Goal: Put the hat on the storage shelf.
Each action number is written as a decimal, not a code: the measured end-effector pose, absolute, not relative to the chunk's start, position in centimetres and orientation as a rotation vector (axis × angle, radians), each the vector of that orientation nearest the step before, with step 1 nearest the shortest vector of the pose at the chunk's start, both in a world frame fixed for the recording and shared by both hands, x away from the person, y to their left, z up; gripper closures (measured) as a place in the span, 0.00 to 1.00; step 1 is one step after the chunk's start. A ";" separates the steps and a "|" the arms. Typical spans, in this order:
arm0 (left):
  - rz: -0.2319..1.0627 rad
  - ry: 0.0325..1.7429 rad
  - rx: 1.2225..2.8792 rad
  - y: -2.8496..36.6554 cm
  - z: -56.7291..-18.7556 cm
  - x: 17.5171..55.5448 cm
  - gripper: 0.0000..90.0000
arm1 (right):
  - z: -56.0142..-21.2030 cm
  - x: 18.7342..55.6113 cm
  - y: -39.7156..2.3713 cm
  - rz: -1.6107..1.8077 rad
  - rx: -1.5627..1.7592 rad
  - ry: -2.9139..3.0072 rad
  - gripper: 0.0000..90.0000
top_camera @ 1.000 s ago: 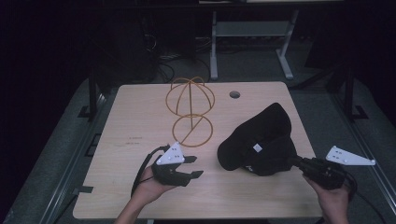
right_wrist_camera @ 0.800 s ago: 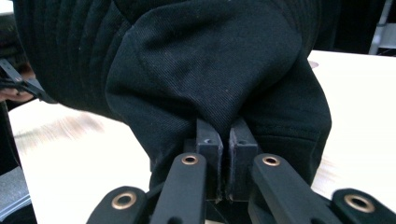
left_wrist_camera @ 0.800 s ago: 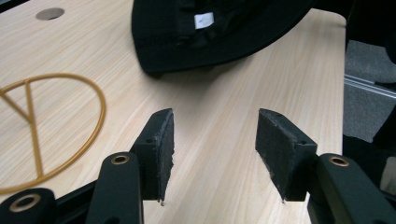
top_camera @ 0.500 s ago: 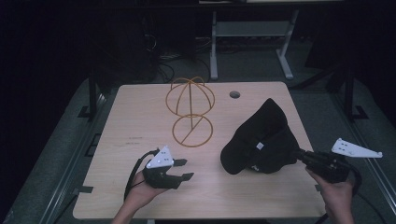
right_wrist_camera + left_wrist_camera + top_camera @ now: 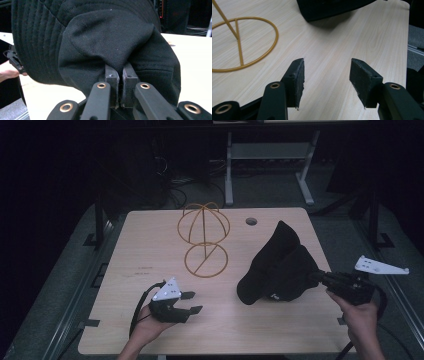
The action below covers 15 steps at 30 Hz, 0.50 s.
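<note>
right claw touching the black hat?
Touching. The right gripper view shows the right claw pinched shut on a fold of the black hat, fabric between its pads.

Both tongs, left [image 5: 192,302] and right [image 5: 119,82], are matte black with brass-coloured pivot rivets (each topped by a pale three-cornered plate), trailing black cables.
</note>
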<state>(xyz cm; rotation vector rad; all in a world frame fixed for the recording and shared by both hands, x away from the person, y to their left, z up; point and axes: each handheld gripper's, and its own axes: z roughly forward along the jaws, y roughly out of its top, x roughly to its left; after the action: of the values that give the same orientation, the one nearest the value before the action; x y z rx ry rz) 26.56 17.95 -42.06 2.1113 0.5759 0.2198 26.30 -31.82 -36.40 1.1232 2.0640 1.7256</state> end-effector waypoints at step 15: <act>0.216 0.595 2.104 18.4 -42.5 26.7 0.50 | -33.3 28.4 -30.4 1.782 1.103 2.064 0.96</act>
<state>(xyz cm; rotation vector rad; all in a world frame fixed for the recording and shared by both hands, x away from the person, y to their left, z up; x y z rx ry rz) 26.68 18.40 -42.49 2.1042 0.5951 0.2156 28.43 -30.45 -33.28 1.1030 2.0642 1.7817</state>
